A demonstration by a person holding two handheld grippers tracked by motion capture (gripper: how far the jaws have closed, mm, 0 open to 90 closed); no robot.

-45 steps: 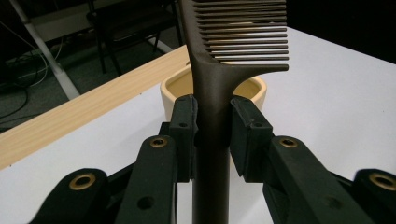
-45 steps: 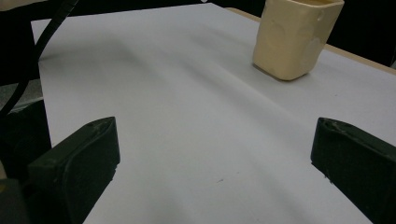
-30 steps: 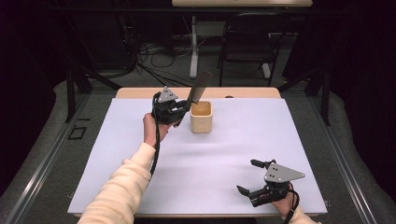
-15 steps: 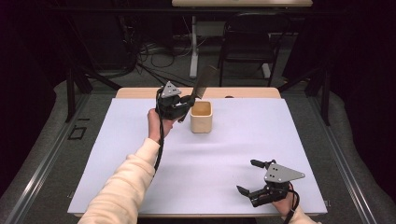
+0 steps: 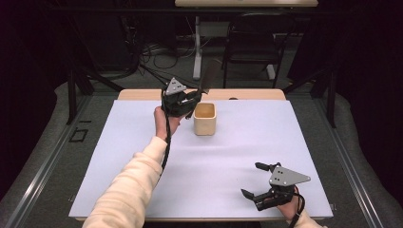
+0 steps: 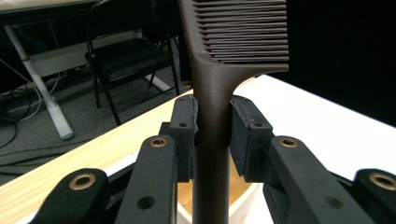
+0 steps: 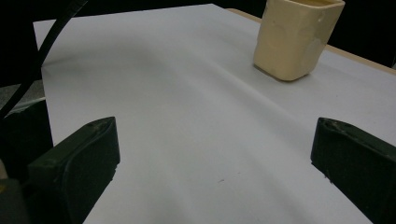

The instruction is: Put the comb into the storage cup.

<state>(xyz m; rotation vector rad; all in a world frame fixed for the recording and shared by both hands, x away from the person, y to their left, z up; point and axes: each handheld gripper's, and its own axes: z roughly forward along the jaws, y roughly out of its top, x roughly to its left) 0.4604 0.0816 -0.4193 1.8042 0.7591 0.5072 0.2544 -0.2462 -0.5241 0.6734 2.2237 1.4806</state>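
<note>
My left gripper clamps the comb just above the cup; dropping it in remains. Right gripper idles, jaws apart.

Matt dark plastic comb; cup seemingly glossy ceramic.

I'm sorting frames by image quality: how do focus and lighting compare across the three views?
High view: sheet evenly lit, dark surroundings, fairly soft. Left gripper view: comb and left tool sharp, black background at right. Right gripper view: cup fairly sharp, right tool jaws close and soft-edged, faint shading across the sheet.
</note>
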